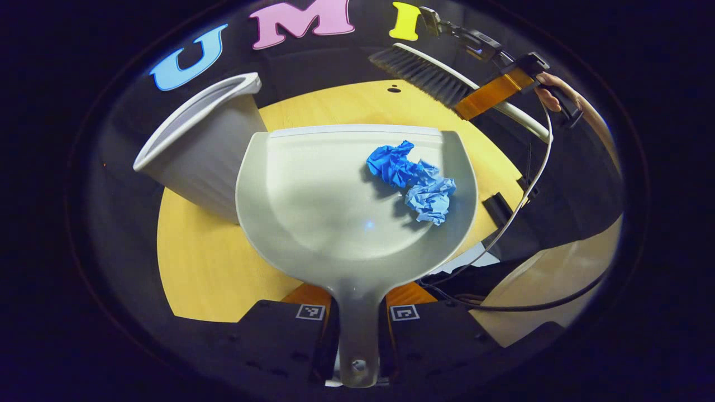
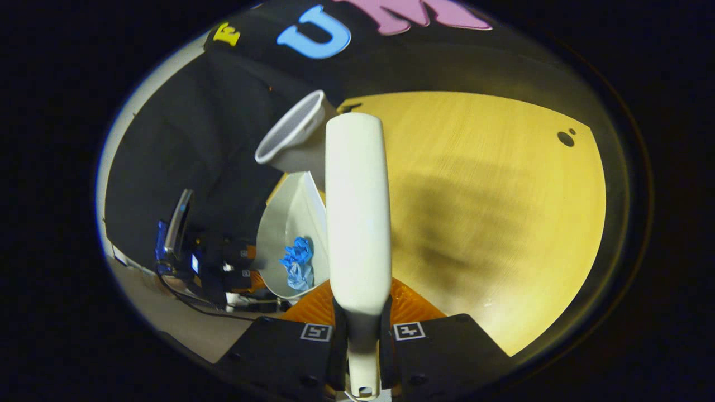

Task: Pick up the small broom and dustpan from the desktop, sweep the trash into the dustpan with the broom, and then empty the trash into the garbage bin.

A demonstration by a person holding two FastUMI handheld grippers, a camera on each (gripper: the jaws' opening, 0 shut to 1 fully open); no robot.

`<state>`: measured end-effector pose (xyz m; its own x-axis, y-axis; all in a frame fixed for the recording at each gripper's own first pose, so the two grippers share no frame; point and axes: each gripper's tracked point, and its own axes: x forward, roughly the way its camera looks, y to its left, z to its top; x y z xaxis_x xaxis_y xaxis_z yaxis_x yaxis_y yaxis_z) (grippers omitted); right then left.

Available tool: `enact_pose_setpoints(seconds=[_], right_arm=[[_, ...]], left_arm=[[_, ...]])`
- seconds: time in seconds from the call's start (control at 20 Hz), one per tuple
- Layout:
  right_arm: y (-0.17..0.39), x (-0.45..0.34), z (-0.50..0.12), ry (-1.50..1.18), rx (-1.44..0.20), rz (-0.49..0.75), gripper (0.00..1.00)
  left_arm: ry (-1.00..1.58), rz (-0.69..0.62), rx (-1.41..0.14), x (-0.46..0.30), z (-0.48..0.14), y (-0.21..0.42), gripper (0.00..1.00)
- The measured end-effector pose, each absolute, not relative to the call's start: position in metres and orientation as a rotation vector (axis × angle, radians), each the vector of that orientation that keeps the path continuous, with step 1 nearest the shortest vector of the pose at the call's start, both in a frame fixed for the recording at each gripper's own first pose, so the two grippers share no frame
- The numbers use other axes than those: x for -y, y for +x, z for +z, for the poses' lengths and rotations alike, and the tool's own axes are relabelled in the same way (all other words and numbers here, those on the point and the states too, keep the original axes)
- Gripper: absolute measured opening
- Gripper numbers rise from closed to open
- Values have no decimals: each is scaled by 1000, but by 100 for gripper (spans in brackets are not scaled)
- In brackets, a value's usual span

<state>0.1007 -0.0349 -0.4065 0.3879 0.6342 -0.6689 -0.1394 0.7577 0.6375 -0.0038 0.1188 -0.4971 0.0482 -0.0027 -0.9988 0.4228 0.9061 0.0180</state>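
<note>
My left gripper (image 1: 357, 318) is shut on the handle of the grey dustpan (image 1: 335, 223), held level above the wooden table (image 1: 212, 262). Two crumpled blue paper wads (image 1: 416, 181) lie in the pan's right half. The grey garbage bin (image 1: 201, 151) stands just left of the pan, touching its rim in view. In the right gripper view my right gripper (image 2: 360, 329) is shut on the white broom handle (image 2: 357, 223), which points away from me. The broom's dark bristles (image 1: 424, 75) hang above the table's far right in the left gripper view, held by that right gripper (image 1: 491, 92).
The bin (image 2: 296, 134) and dustpan (image 2: 290, 223) with the paper (image 2: 299, 262) sit left of the broom handle in the right gripper view. A hand (image 1: 550, 92) grips the far device. Cables (image 1: 519, 206) trail off the table's right edge. Bare wood (image 2: 491, 212) spreads right.
</note>
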Motion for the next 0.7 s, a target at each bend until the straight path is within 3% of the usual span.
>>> enact_pose_setpoints(seconds=[0.2,0.4,0.55,0.7], right_arm=[[95,72,-421,640,-905,394,25],[68,105,-463,661,-905,246,25],[68,109,-474,605,-951,221,25],[69,93,-475,616,-967,256,25]], left_arm=[[300,-305,-1383,-109,-502,11,26],[368,-237,-1258,-123,-494,45,27],[499,-138,-1183,-163,-484,100,26],[707,-42,-1212,-235,-471,135,26]])
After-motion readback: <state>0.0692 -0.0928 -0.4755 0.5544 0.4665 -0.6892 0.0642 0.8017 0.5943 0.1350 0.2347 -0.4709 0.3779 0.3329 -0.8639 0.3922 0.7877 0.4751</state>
